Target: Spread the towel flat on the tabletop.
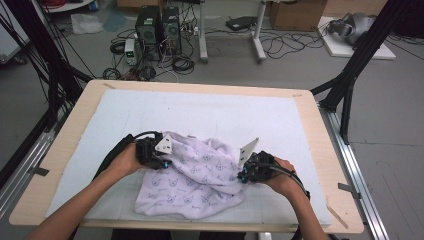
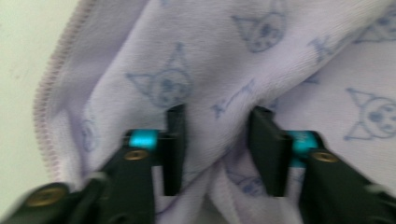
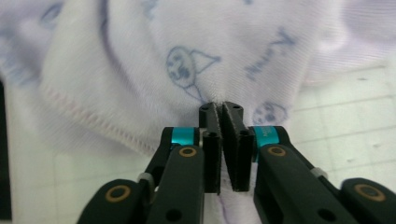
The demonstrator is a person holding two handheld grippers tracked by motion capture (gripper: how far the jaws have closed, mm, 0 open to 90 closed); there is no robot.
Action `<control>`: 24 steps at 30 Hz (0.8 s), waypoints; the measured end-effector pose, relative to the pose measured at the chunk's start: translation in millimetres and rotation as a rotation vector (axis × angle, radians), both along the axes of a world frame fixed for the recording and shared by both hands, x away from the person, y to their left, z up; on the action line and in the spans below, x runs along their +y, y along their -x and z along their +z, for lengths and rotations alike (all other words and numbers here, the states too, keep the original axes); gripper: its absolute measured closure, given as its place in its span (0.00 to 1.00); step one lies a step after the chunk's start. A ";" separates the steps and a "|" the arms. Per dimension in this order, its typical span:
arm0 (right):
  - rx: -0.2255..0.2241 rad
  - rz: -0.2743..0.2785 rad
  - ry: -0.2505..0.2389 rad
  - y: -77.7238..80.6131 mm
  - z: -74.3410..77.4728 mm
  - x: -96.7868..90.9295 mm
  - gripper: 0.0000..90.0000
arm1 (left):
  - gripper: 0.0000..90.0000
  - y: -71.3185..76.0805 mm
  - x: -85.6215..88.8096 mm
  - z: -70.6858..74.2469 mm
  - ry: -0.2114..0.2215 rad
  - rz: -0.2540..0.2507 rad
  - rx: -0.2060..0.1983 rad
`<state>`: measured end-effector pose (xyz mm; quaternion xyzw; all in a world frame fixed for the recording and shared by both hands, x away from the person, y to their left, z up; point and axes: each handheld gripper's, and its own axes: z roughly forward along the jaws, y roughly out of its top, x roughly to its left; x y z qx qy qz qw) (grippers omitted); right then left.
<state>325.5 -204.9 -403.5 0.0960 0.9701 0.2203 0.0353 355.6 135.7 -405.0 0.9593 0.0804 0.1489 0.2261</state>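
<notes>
A pale lilac cloth printed with small blue cat faces lies crumpled on the white mat. My left gripper is at the cloth's left edge. In the left gripper view a thick fold of the cloth fills the gap between the jaws of the left gripper, which press on it from both sides. My right gripper is at the cloth's right side. In the right gripper view the right gripper has its jaws almost together, pinching a thin ridge of the cloth.
The mat covers most of a light wooden table. Bare mat lies behind the cloth and to both sides. Black frame posts stand at the table's far corners. Computers and cables sit on the floor beyond.
</notes>
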 end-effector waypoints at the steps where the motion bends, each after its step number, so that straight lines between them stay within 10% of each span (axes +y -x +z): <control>1: 0.004 -0.012 -0.005 -1.3 0.6 -0.4 0.97 | 0.85 -1.1 -0.6 1.0 0.002 0.015 0.013; 9: -0.043 -0.058 -0.041 -4.6 15.8 -6.2 0.98 | 0.96 -0.8 3.1 19.0 0.046 0.087 0.004; 21: -0.260 -0.221 -0.148 -60.7 90.0 -6.3 0.98 | 0.96 -41.3 33.0 78.1 0.205 0.289 -0.049; 24: -0.382 -0.308 -0.150 -79.5 111.7 -3.4 0.98 | 0.96 -59.4 37.3 95.8 0.259 0.356 -0.089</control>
